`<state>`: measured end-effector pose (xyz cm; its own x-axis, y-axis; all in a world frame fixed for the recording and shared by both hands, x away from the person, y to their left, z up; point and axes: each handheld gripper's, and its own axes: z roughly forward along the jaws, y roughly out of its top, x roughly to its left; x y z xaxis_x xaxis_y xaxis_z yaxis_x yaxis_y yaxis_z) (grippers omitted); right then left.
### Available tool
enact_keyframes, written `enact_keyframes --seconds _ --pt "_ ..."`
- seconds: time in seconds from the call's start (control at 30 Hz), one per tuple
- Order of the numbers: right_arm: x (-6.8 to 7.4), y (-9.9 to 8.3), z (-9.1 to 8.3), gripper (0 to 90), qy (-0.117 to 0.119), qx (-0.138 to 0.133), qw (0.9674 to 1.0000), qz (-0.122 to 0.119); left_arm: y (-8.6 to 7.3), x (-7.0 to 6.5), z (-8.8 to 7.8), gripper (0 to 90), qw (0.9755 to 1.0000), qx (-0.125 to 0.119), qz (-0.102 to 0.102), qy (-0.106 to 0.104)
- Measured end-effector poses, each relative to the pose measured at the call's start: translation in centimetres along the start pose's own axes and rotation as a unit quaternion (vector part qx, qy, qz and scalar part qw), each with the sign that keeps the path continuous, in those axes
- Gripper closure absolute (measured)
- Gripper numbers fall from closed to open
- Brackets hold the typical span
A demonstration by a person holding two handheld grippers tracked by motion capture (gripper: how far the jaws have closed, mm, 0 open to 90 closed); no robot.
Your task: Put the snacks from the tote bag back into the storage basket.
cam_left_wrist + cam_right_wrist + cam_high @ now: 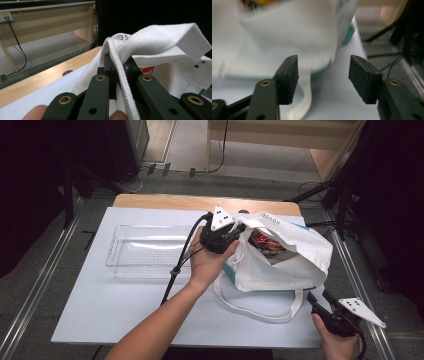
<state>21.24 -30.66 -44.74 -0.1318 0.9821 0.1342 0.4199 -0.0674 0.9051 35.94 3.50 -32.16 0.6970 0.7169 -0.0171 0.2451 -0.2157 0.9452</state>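
- Black jaws of the left gripper (117, 82) are seen clamped on a white woven handle strap (120, 72) of the tote bag (280, 255); the bag mouth is held up and open by that pinch.
- Tote bag is noted lying on the white table sheet (100, 305), right of centre, with a red packet (265, 245) visible inside its opening.
- Clear plastic tray (145, 251) is placed just left of the bag.
- Right gripper (323, 77) is held near the table's right front corner, jaws wide apart, nothing between them; the second strap loop (260, 312) lies just ahead.
- Judgement: the mouth should be kept lifted and taut by the left pinch, so the right jaws can be entered cleanly toward the packet without snagging fabric.
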Motion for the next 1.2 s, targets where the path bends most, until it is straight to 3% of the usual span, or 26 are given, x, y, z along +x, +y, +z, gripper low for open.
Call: enact_keyframes --seconds 0.13,0.2,0.27,0.43,0.5,0.67,0.77,0.9,1.0,1.2 --pt "0.1 2.3 -0.8 34.1 -0.017 -0.068 0.9975 0.007 0.0 0.0 0.0 85.3 1.0000 0.001 -0.001 -0.003" --pt "0.3 3.6 -0.6 31.9 -0.008 -0.079 0.9968 0.008 0.0 0.0 -0.1 85.3 1.0000 0.000 -0.003 -0.005" --pt "0.7 5.0 0.0 29.6 0.001 -0.078 0.9969 -0.003 0.0 -0.1 -0.1 85.2 1.0000 0.000 -0.003 -0.006" --pt "2.2 8.9 1.8 26.3 -0.003 -0.086 0.9948 -0.055 0.0 -0.1 -0.2 85.2 1.0000 0.001 -0.002 -0.010" --pt "2.6 9.8 2.7 23.1 -0.007 -0.079 0.9949 -0.063 0.0 0.0 -0.2 85.2 0.9999 0.000 -0.008 -0.012" --pt "3.4 10.8 5.3 20.5 -0.010 -0.051 0.9953 -0.082 0.2 0.0 -0.3 85.2 0.9998 -0.007 -0.013 -0.016" --pt "3.8 10.9 6.1 21.7 -0.029 -0.042 0.9940 -0.097 0.1 0.1 -0.3 85.2 0.9997 -0.008 -0.014 -0.019" --pt "3.7 10.8 7.1 38.6 -0.058 -0.015 0.9929 -0.103 0.2 0.3 -0.4 85.2 0.9995 -0.012 -0.019 -0.023" --pt "3.5 10.6 6.7 60.0 -0.040 -0.031 0.9926 -0.111 0.3 0.3 -0.6 85.2 0.9995 -0.013 -0.017 -0.021" --pt "2.5 10.7 5.4 88.8 -0.007 -0.067 0.9940 -0.087 0.2 0.7 -0.5 84.3 0.9998 -0.007 -0.012 -0.017"
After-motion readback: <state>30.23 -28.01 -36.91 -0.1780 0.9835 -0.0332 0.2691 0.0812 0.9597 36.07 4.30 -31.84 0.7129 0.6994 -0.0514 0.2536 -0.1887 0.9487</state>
